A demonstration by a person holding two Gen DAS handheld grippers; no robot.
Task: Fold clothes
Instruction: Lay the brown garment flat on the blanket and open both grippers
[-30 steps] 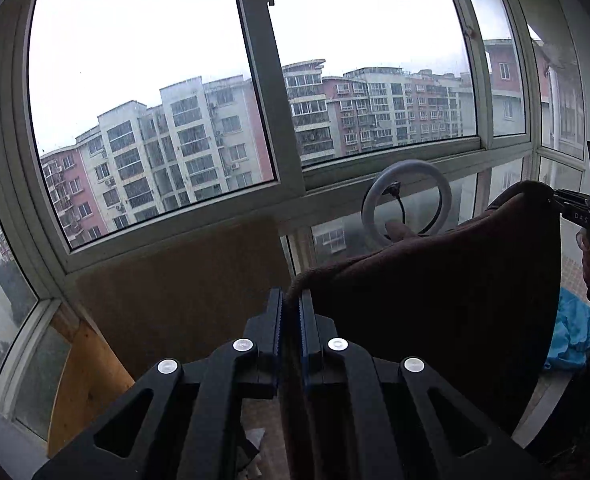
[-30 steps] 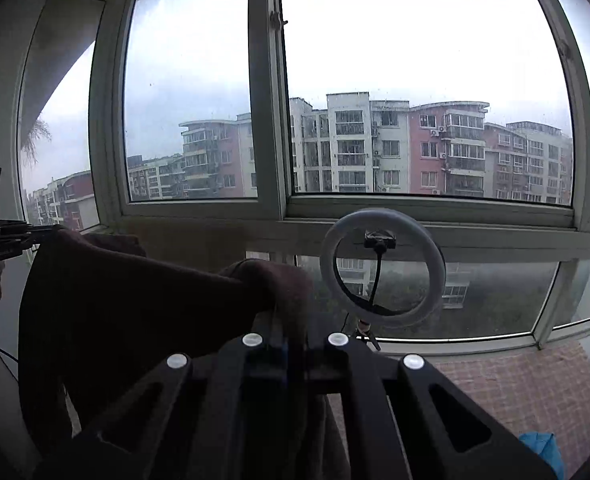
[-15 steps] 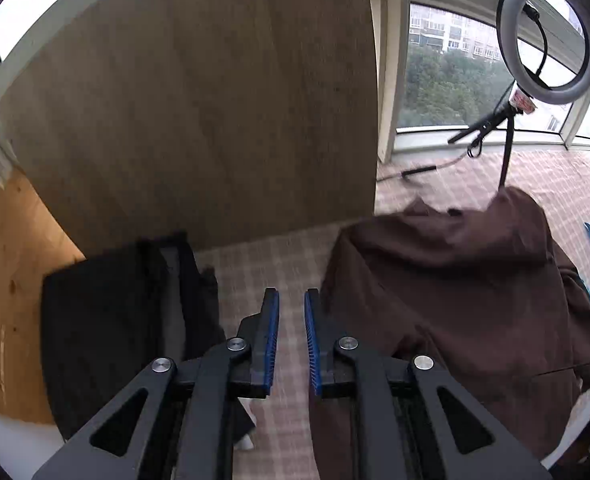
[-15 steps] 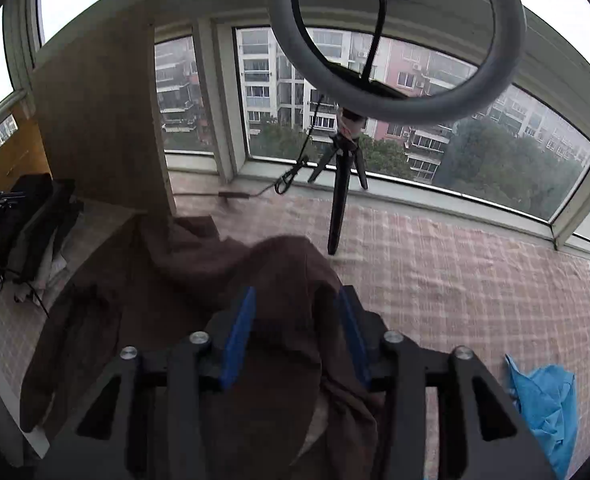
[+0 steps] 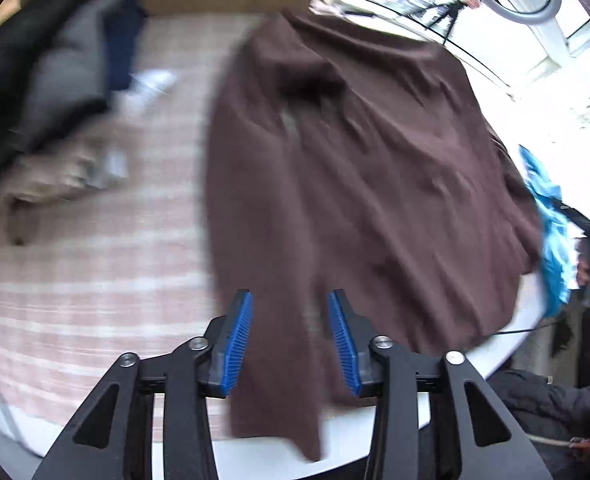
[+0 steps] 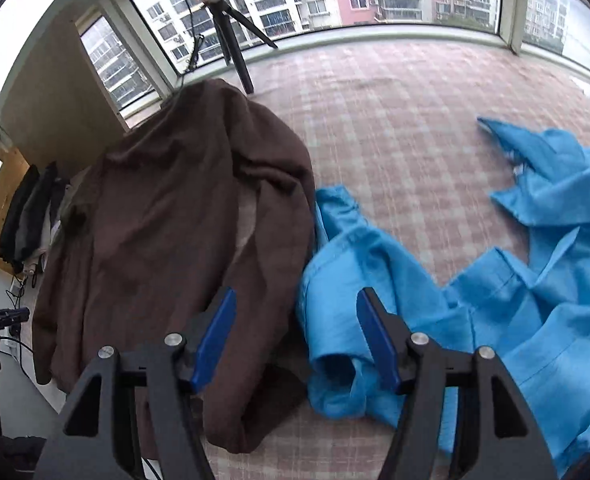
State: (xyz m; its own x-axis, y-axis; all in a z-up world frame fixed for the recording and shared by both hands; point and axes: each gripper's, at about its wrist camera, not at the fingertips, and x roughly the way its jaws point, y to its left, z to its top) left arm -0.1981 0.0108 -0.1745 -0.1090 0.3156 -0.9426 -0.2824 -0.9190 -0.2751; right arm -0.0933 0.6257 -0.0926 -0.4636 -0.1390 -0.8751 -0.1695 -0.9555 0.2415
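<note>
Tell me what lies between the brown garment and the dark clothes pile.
Left wrist view: bare checked cloth separates the brown garment from the dark clothes pile.

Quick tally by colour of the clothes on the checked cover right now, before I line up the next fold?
Brown: 1, the brown garment laid out flat.
Blue: 1, the blue garment crumpled beside it.
Dark: 1 pile at the far left; pieces blurred, not separable.
Beige: 1 piece, blurred.
Total: 4 groups.

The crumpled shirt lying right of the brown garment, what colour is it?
Bright blue, clearest in the right wrist view.
</note>
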